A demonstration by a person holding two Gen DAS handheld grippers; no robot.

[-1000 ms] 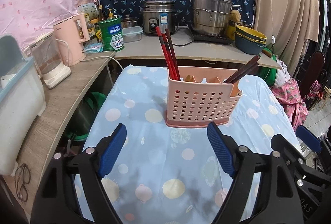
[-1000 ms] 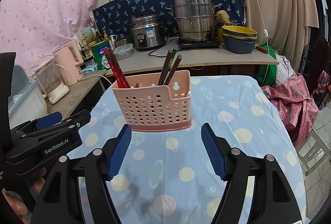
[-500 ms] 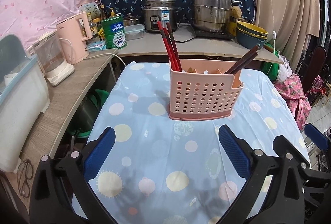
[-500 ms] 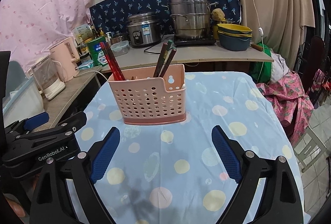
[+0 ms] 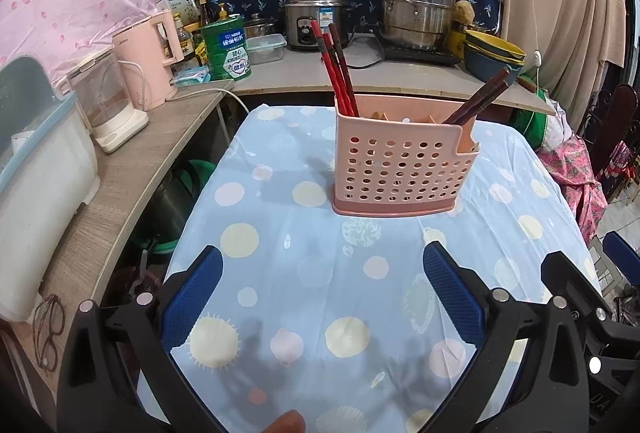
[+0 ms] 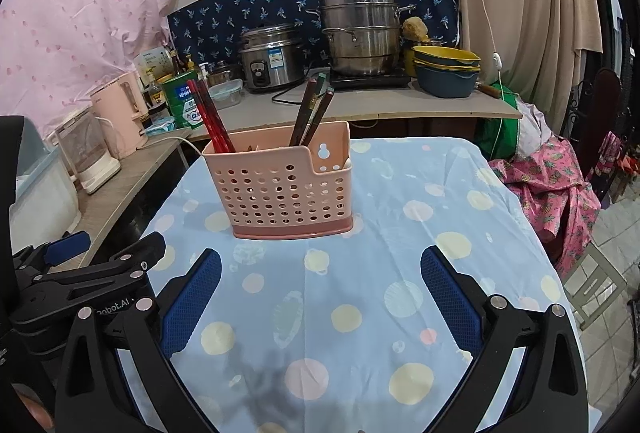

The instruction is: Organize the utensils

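Note:
A pink perforated utensil holder (image 5: 400, 165) stands upright on the blue dotted tablecloth (image 5: 312, 273); it also shows in the right wrist view (image 6: 284, 189). Red chopsticks (image 5: 336, 77) lean in its left compartment and dark brown chopsticks (image 5: 480, 97) in its right one; they also show in the right wrist view, red (image 6: 208, 117) and brown (image 6: 312, 113). My left gripper (image 5: 322, 293) is open and empty, short of the holder. My right gripper (image 6: 320, 293) is open and empty, also short of it, with the left gripper's body (image 6: 80, 273) at its left.
A wooden counter (image 5: 120, 169) runs along the left with a pink kettle (image 5: 148, 65) and a white box (image 5: 36, 185). The back shelf holds a rice cooker (image 5: 312, 13), a steel steamer pot (image 5: 416, 5), a green tin (image 5: 228, 49) and stacked bowls (image 6: 448, 69).
Both grippers have opened wider and drawn back from the holder over the last second. The holder and chopsticks have not moved.

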